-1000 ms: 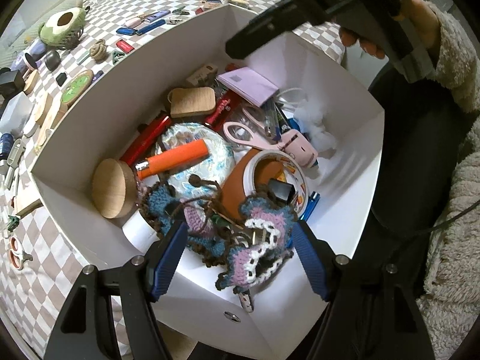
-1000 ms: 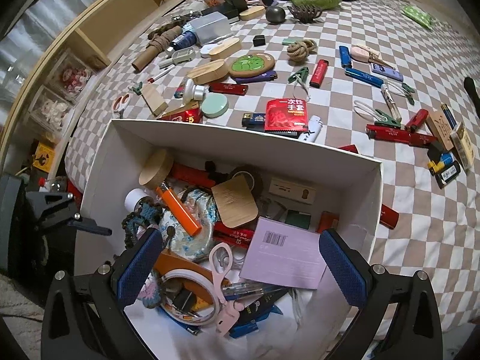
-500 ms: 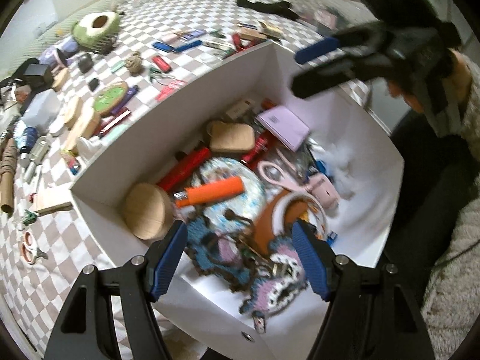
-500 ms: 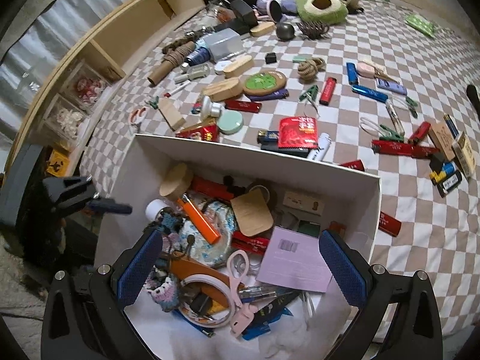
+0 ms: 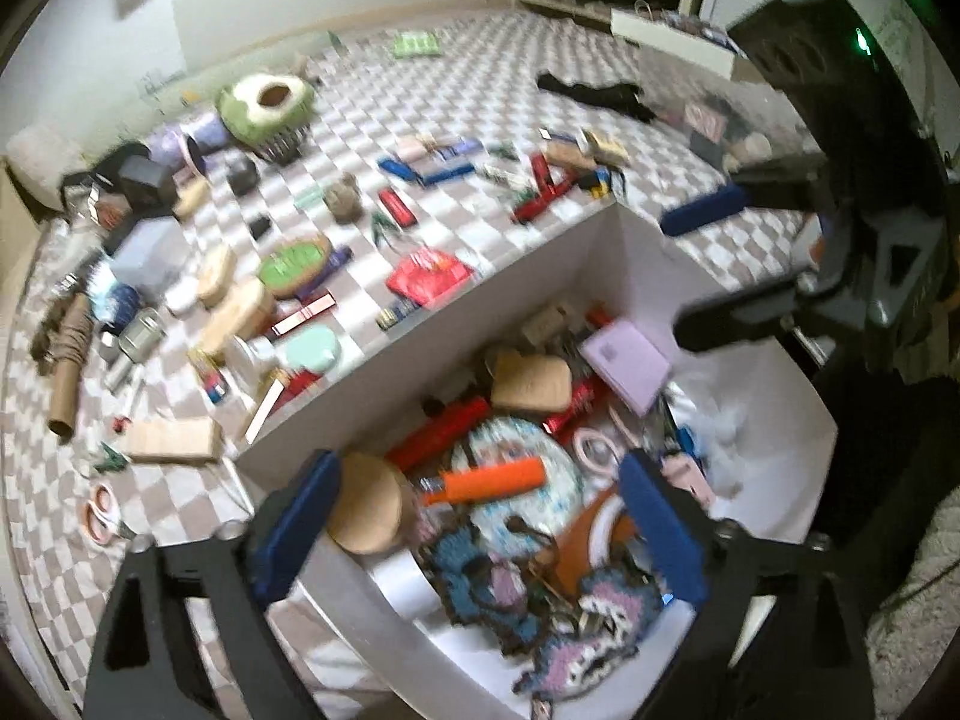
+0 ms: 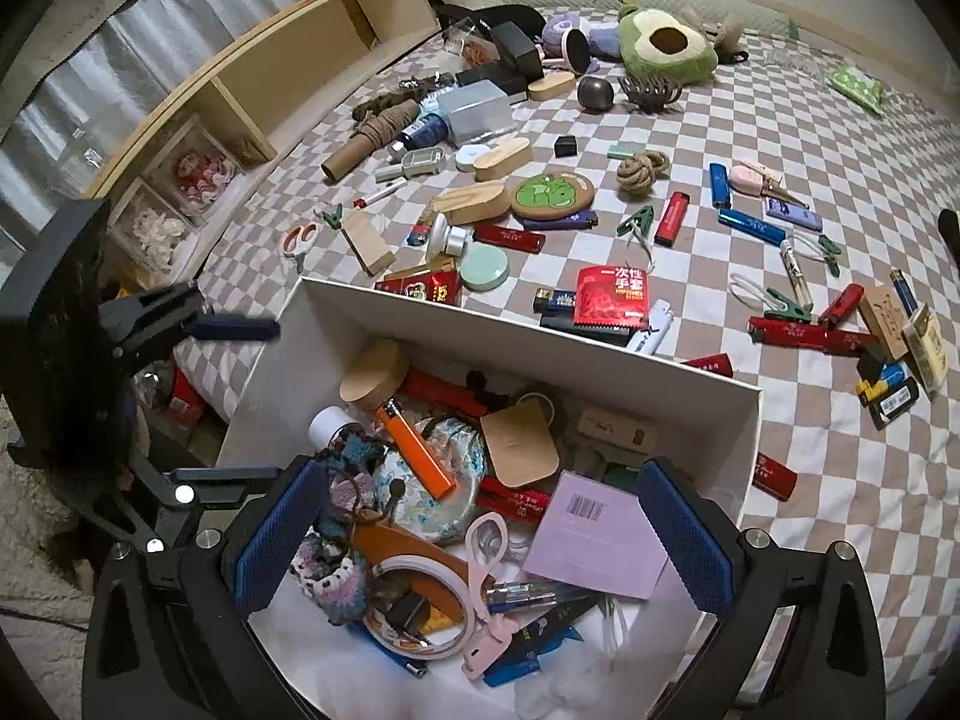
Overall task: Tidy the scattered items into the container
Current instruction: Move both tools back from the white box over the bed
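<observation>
Down on the checked cloth [image 6: 810, 138], going from the left edge of the right wrist view, a cardboard tube [image 6: 360, 147] lies near the wooden shelf [image 6: 300, 42], then small scissors [image 6: 298, 242], a wooden block [image 6: 366, 240], a round green coaster [image 6: 552, 195], a knot of rope [image 6: 642, 169], a red lighter [image 6: 672, 219], 2 blue lighters, and a cluster of lighters at the far right. A red packet [image 6: 612, 295] lies just beside the far wall of the white box [image 6: 510, 324], and an avocado plush [image 6: 666, 45] sits at the back.

Inside the box, left to right, are a round wooden lid [image 6: 375, 375], an orange lighter [image 6: 414, 447] lying on a patterned dish, a wooden tag [image 6: 519, 441], pink scissors [image 6: 486, 564] and a lilac card [image 6: 600, 534]. A crocheted piece [image 5: 558, 630] lies in the box's near corner, loose among the other items.

The left gripper [image 5: 480, 531] hangs over that corner, its jaws opening wide; the crochet sits below them and neither blue pad presses on it. The right gripper [image 6: 483, 540] hovers over the box with its jaws spread wide and nothing gripped between them. In each wrist view the other gripper shows at the edge, held by a person whose fuzzy sleeve [image 5: 912, 600] is at the lower right.
</observation>
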`<state>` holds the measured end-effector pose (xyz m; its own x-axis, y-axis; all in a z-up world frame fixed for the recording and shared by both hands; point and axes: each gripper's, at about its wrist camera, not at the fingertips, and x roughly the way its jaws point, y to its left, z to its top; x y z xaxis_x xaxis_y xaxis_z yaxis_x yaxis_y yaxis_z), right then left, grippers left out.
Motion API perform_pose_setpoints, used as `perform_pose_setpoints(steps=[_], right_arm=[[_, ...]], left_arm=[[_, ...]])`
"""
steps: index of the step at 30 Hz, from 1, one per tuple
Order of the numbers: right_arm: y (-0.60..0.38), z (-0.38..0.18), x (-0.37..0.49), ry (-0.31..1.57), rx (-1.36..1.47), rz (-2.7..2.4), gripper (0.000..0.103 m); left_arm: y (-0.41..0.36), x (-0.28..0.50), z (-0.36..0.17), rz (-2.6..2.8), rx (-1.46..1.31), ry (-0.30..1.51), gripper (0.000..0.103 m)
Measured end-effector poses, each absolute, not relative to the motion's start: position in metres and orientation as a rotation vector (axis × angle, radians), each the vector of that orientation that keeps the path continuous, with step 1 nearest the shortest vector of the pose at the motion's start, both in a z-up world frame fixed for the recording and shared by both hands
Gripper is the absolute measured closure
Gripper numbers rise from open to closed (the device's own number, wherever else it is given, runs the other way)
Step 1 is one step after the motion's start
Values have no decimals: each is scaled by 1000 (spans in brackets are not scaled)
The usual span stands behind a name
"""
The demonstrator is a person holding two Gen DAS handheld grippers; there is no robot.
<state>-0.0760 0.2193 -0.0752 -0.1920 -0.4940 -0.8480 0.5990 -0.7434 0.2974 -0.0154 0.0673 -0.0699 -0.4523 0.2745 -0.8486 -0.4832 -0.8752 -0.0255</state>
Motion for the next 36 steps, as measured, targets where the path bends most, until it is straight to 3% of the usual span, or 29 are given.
perform_pose_setpoints(steps=[22, 36], right_arm=[[231, -55, -62, 180, 1147, -2105, 0], [279, -17, -82, 16, 964, -2326, 0]], left_arm=[[51, -19, -49, 2456, -1161, 201, 0], [20, -28, -18, 2604, -1008, 152, 0]])
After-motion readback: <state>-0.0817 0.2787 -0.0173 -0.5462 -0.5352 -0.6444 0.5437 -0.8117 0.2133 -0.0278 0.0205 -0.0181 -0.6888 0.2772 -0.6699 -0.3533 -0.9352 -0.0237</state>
